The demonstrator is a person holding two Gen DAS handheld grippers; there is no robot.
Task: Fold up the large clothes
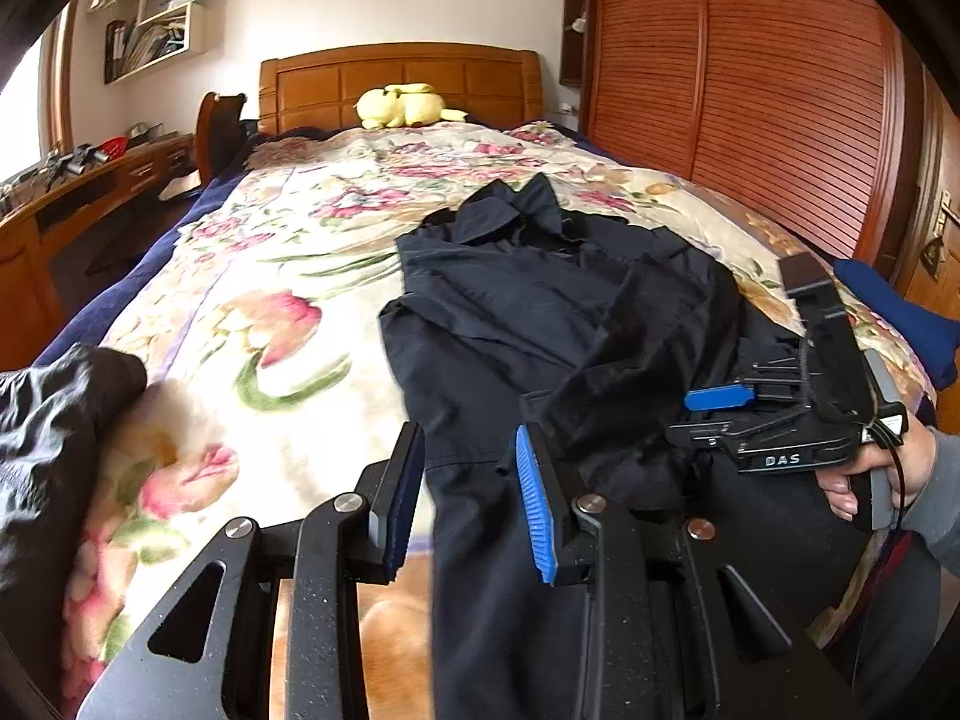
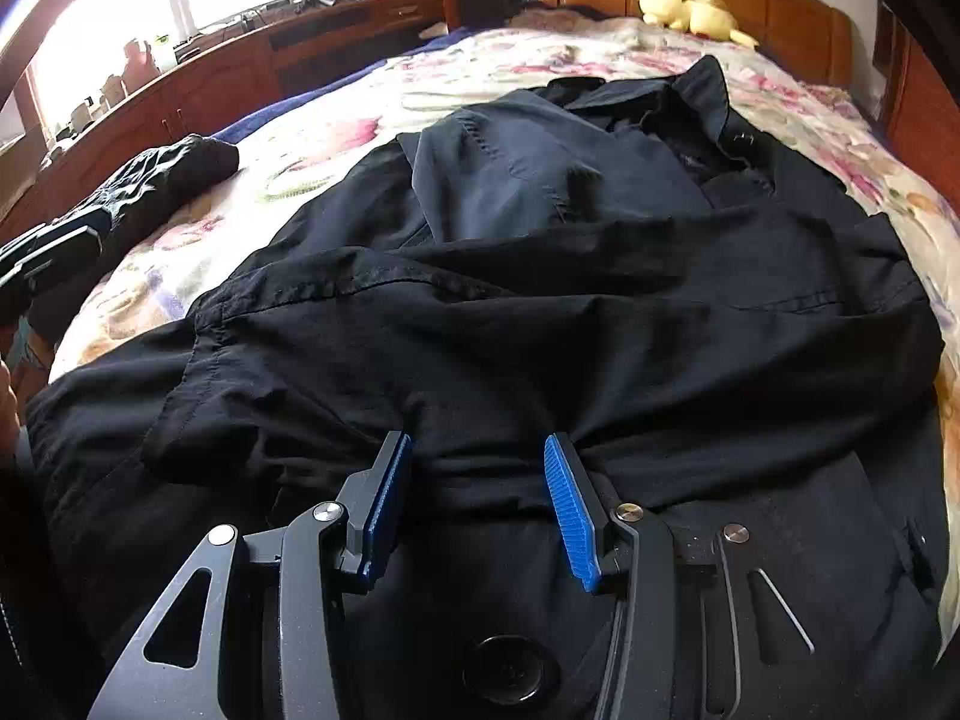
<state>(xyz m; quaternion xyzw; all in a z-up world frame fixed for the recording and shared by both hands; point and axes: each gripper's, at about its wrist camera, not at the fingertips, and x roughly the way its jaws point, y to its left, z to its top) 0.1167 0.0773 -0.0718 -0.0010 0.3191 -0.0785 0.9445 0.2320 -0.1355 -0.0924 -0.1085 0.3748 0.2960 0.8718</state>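
A large dark navy coat (image 1: 540, 312) lies spread on the floral blanket (image 1: 270, 252), collar toward the headboard and hem hanging over the near end of the bed. My left gripper (image 1: 469, 438) is open just above the coat's left edge, and its pads do not press the cloth. In the right wrist view the coat (image 2: 600, 300) fills the frame. My right gripper (image 2: 477, 444) is open low on it, with a bunched fold of cloth lying between its fingers. From the left wrist view the right gripper (image 1: 741, 387) rests on the coat's right side, held by a hand (image 1: 882, 468).
A second dark garment (image 1: 54, 408) (image 2: 168, 174) lies crumpled at the bed's left edge. A yellow plush toy (image 1: 402, 105) sits by the headboard. A wooden wardrobe (image 1: 750, 90) runs along the right, a desk (image 1: 90, 192) along the left. A blue cushion (image 1: 900, 318) sits at the right.
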